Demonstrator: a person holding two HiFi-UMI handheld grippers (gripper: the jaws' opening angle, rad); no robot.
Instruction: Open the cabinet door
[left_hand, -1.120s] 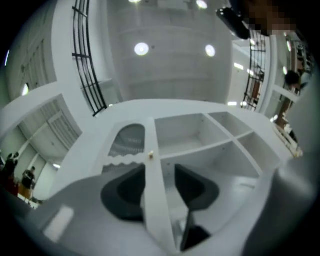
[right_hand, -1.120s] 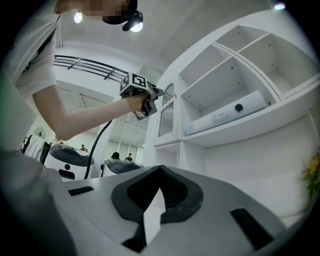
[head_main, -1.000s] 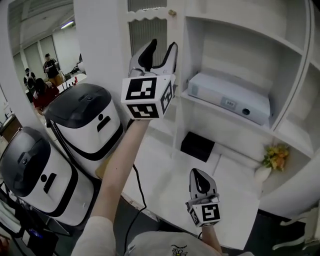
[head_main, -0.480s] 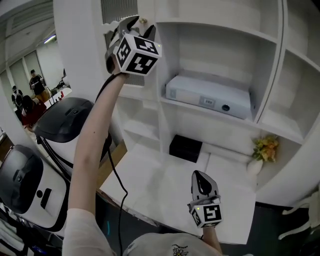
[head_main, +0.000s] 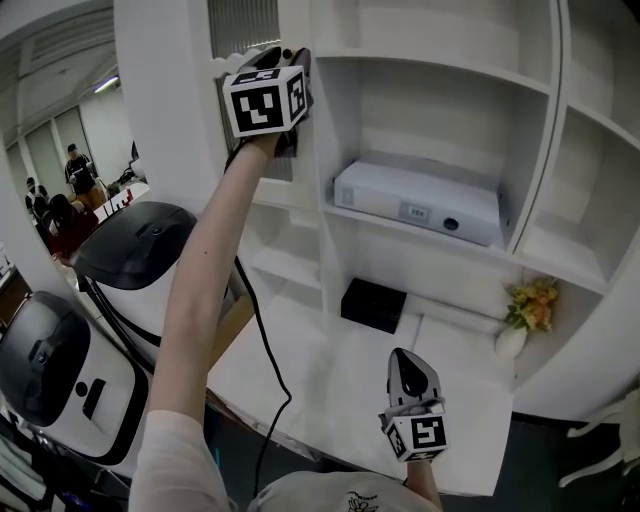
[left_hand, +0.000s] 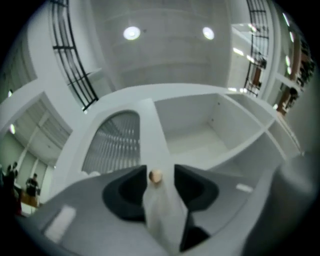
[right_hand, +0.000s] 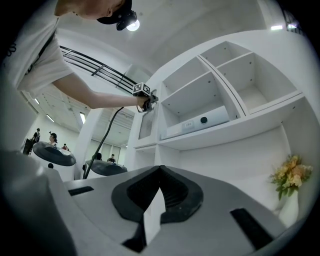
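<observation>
Cabinet door (left_hand: 112, 145) upright, long axis vert., flush w/ frame (left_hand: 60, 150), knob (left_hand: 155, 176) outward

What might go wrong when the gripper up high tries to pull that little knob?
The small round tan knob sits between the left gripper's closing fingers, nearer one finger, so they may pinch it off-centre and slip off. The white slatted cabinet door would likely swing out toward the raised arm. The black cable hanging below might snag.
</observation>
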